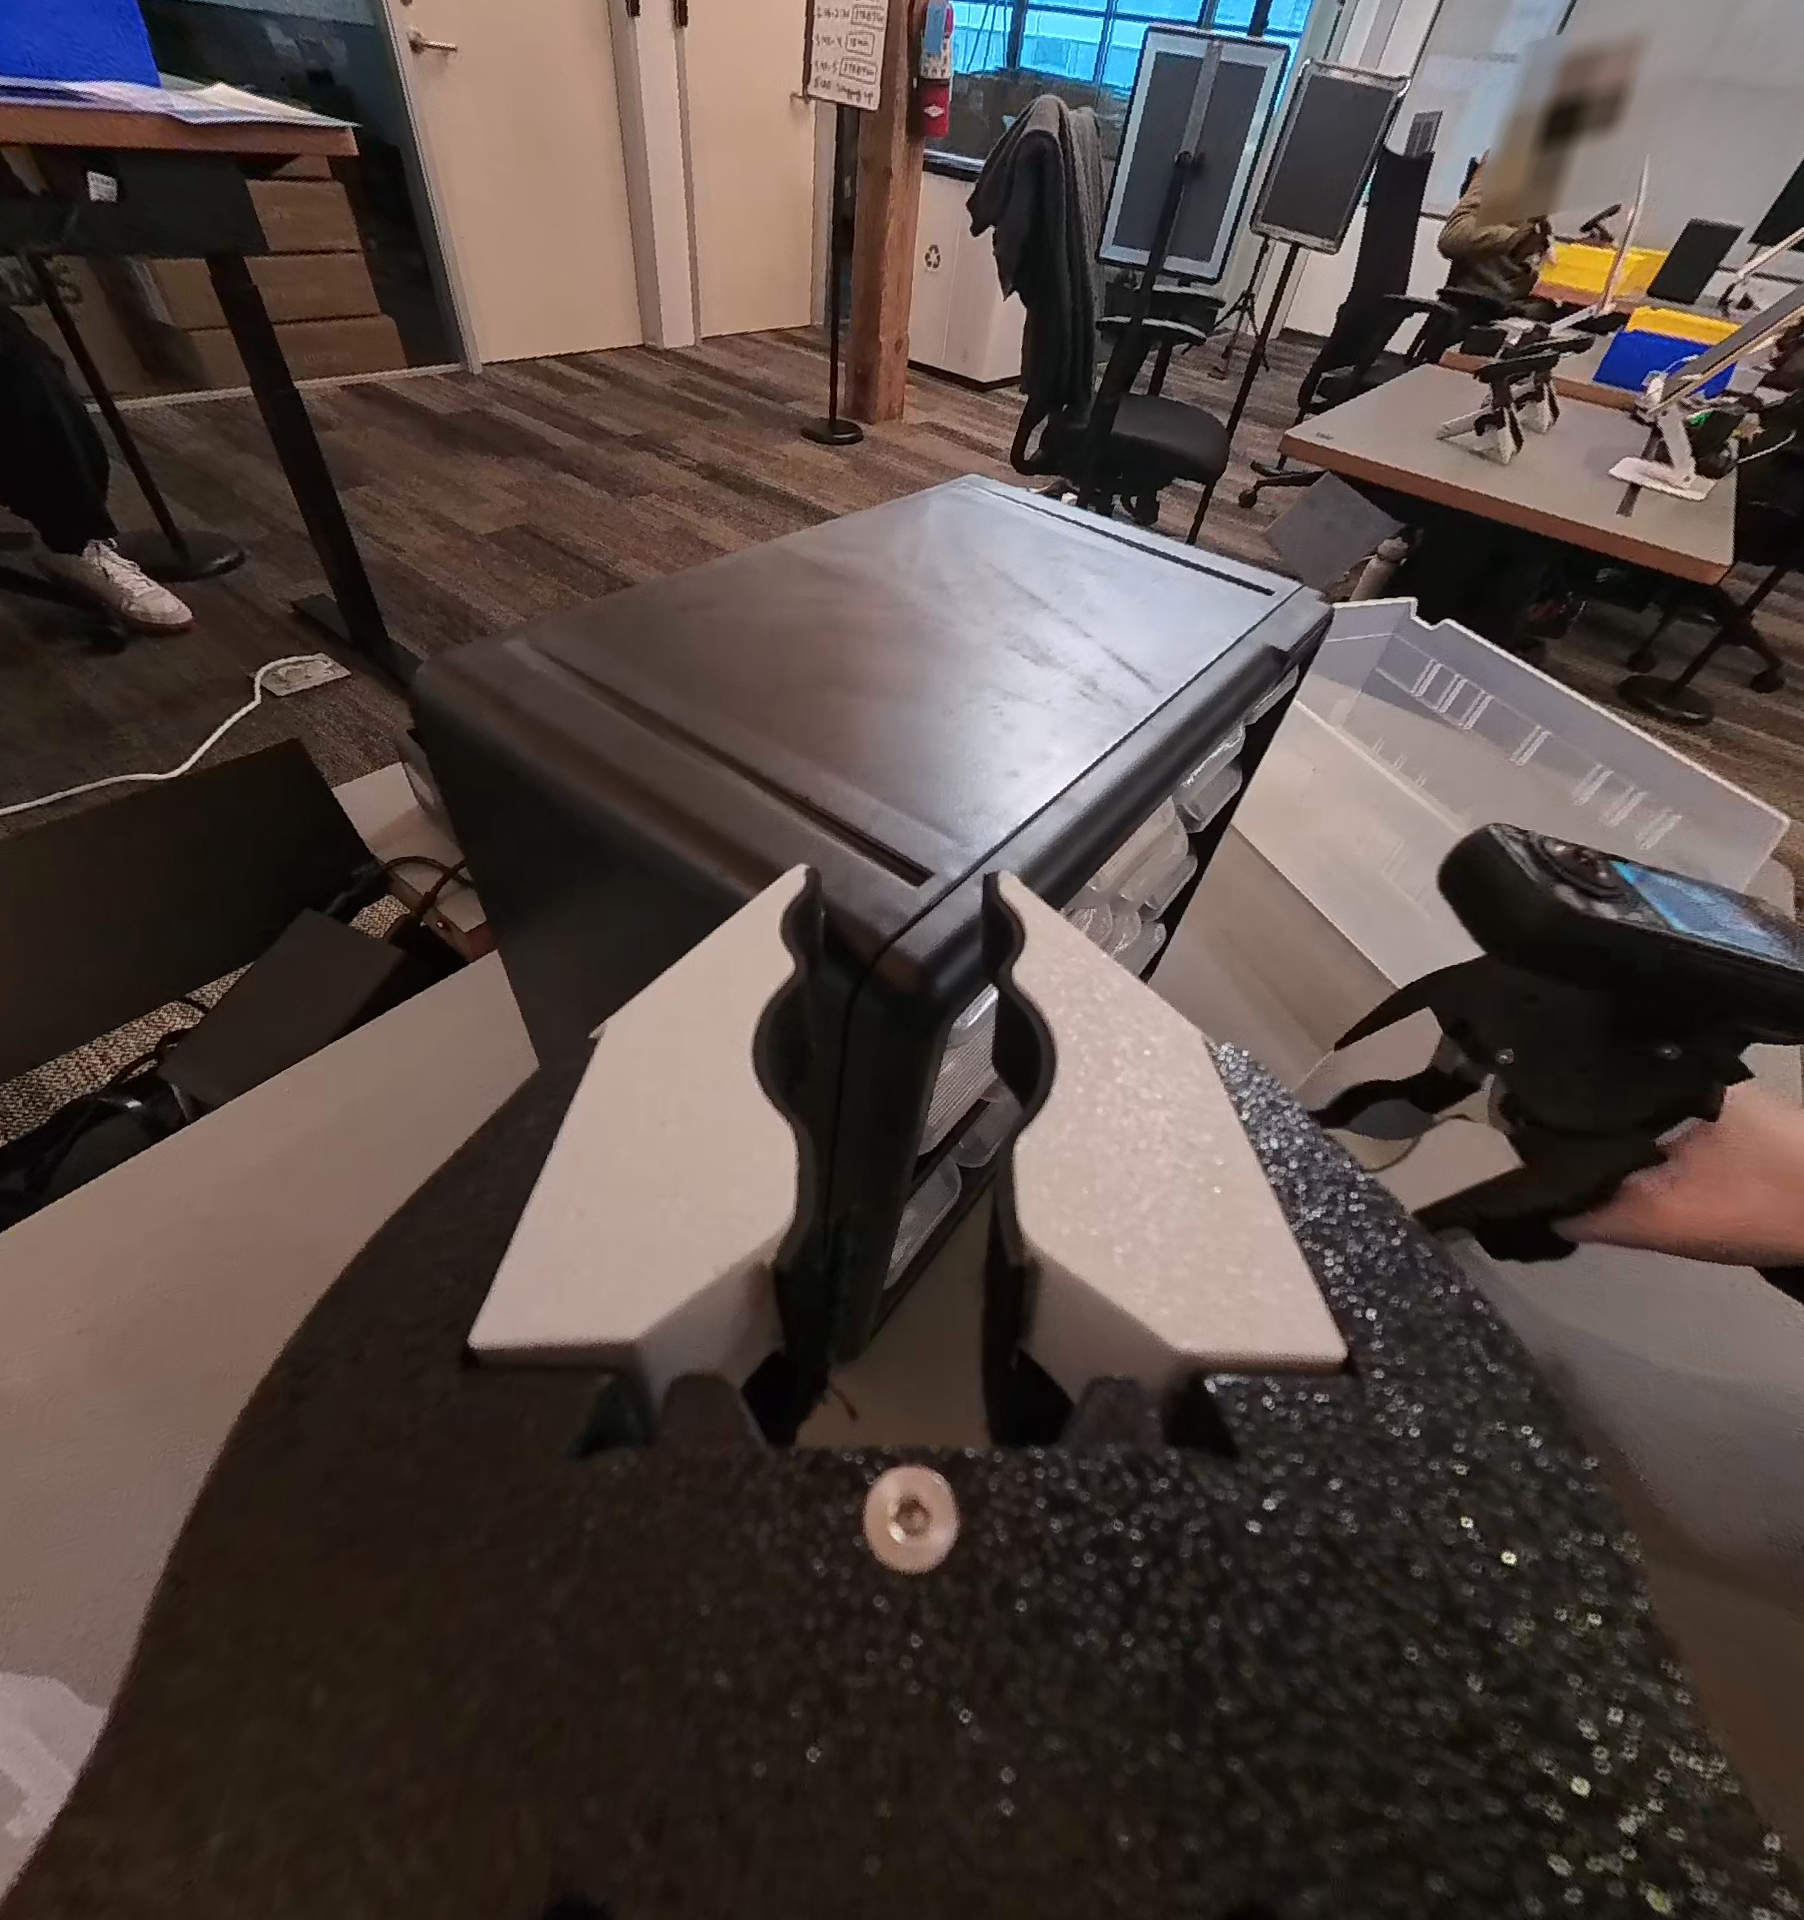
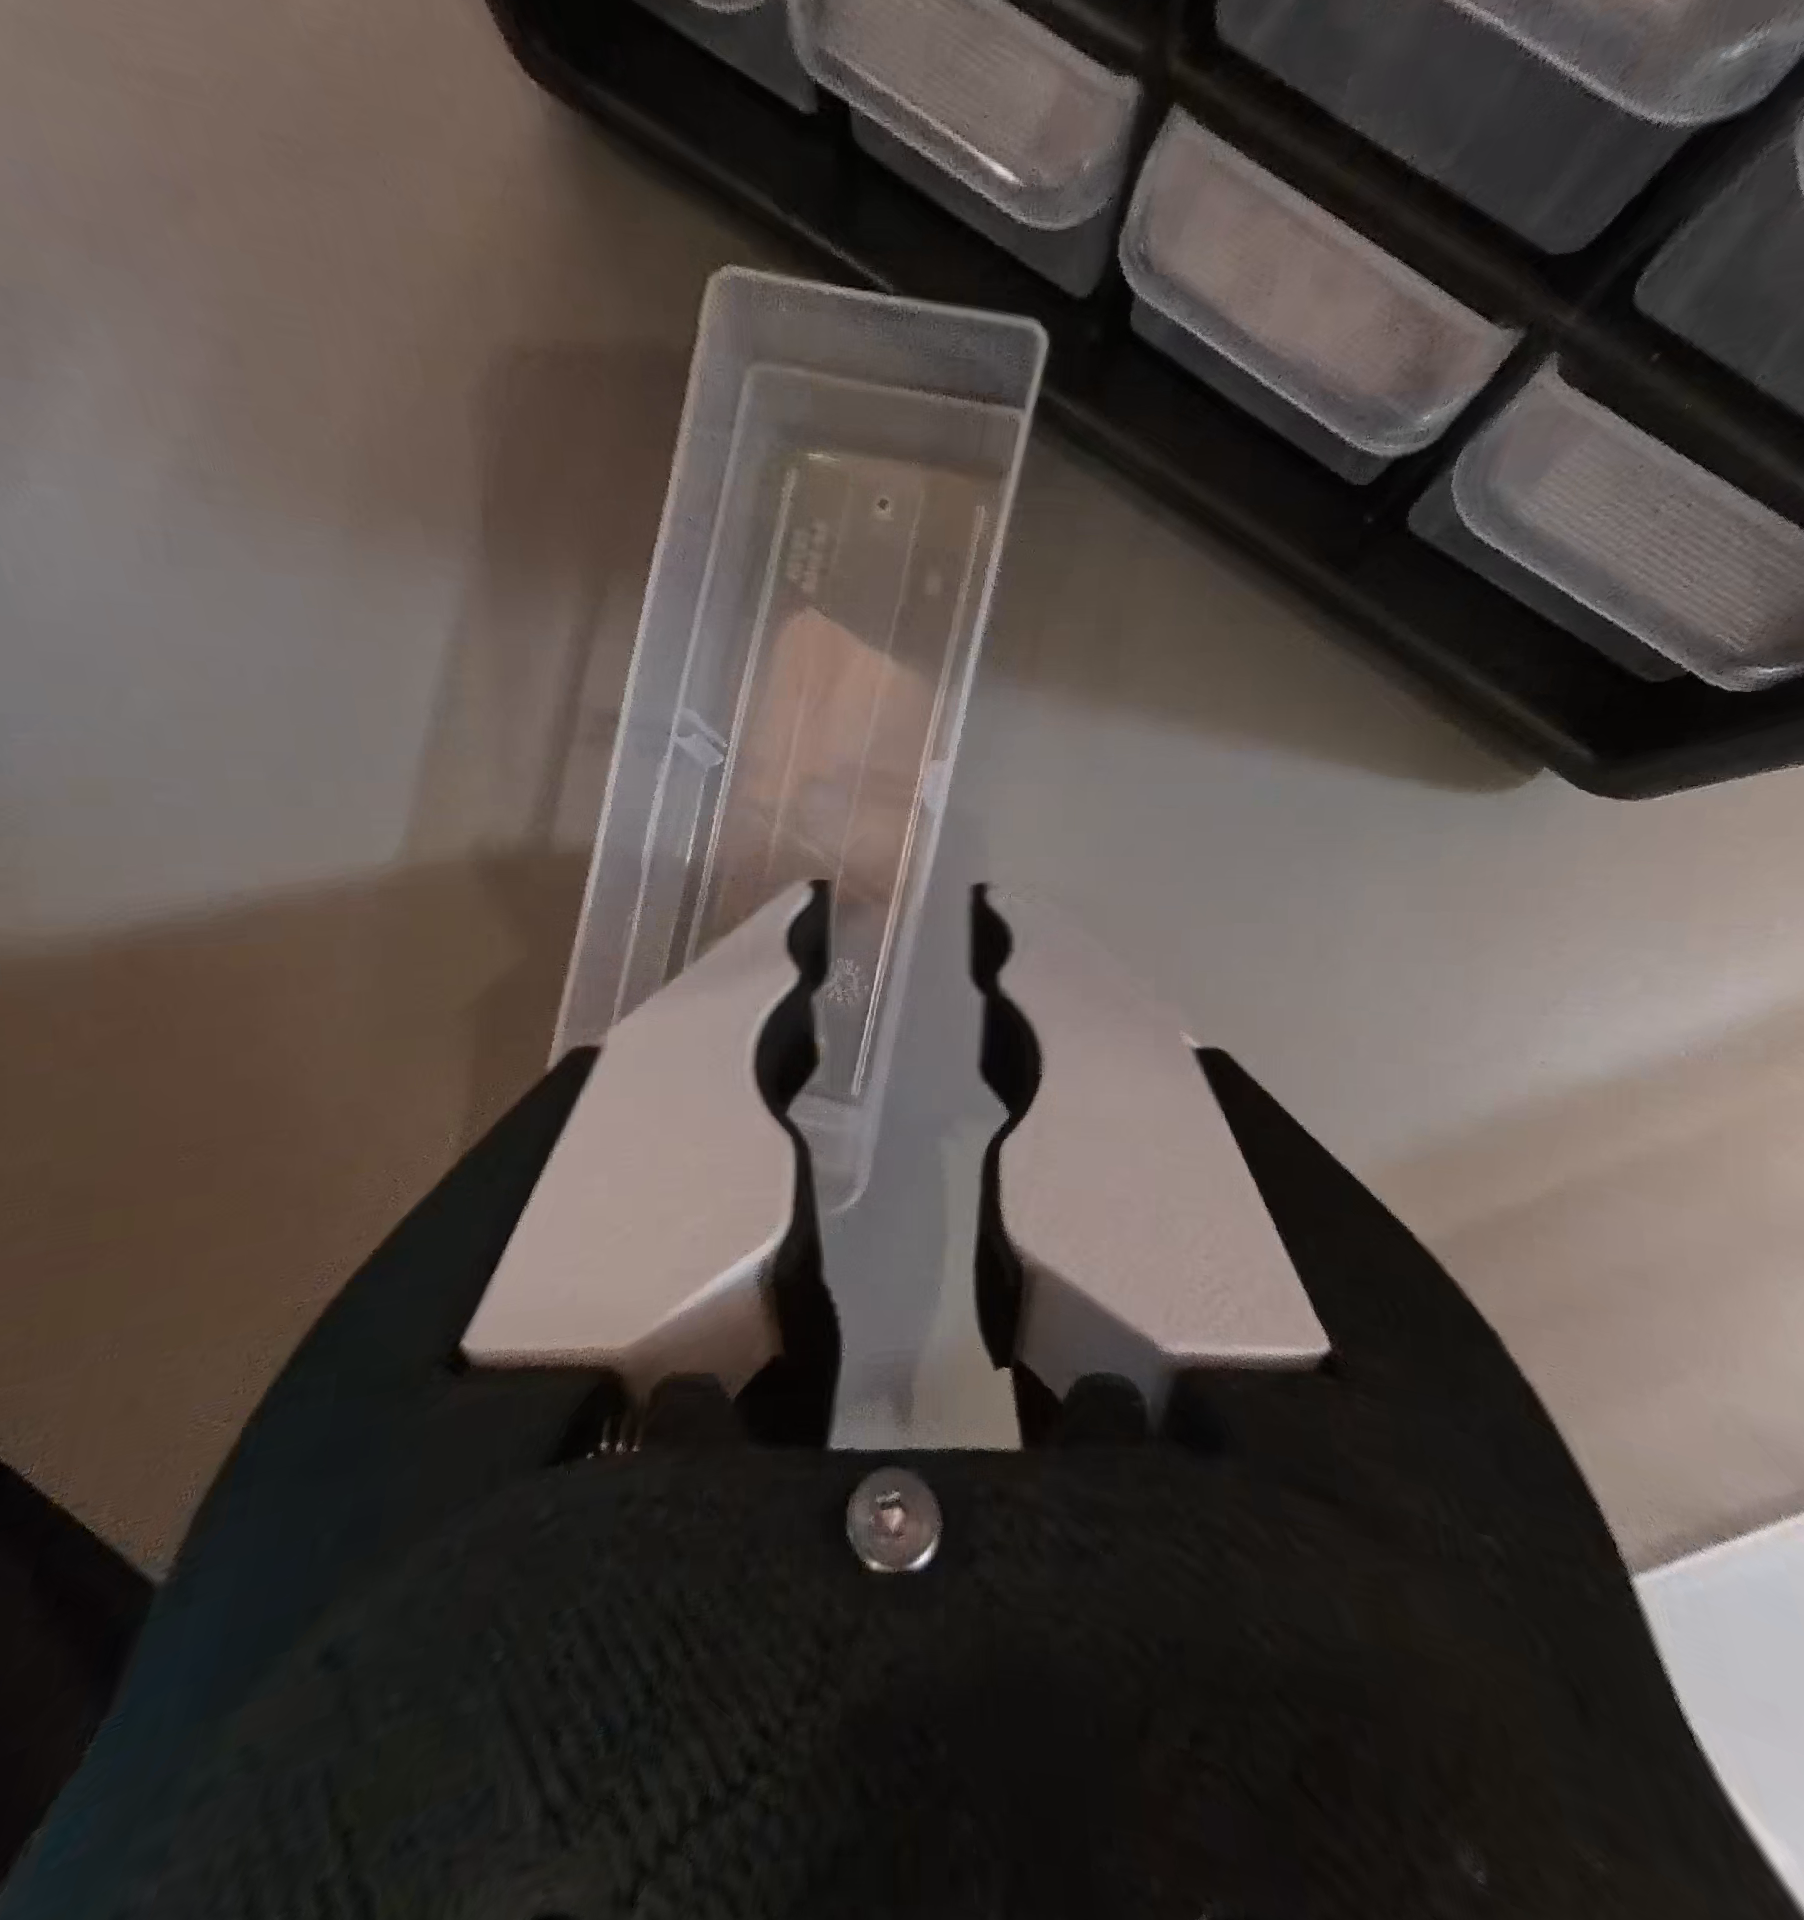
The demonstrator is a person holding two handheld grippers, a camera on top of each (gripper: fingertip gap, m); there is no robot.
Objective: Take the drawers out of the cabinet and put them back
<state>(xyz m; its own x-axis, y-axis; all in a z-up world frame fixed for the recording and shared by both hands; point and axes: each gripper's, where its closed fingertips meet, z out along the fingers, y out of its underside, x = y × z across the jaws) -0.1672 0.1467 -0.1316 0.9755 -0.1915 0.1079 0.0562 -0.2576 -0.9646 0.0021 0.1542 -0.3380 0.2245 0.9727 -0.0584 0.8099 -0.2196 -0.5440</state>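
A black cabinet stands on a beige table. My left gripper is closed around its near top corner, one finger on the side wall and one on the front. In the right wrist view my right gripper is shut on a clear plastic drawer. It holds the drawer out of the cabinet, over the table, with the far end pointing at the cabinet's bottom edge. Several clear drawers sit in their slots. The right gripper, held by a hand, also shows at the right of the left wrist view.
A large clear plastic bin lies behind and to the right of the cabinet. A black chair back stands at the table's left edge. Office chairs, desks and a seated person are farther back in the room.
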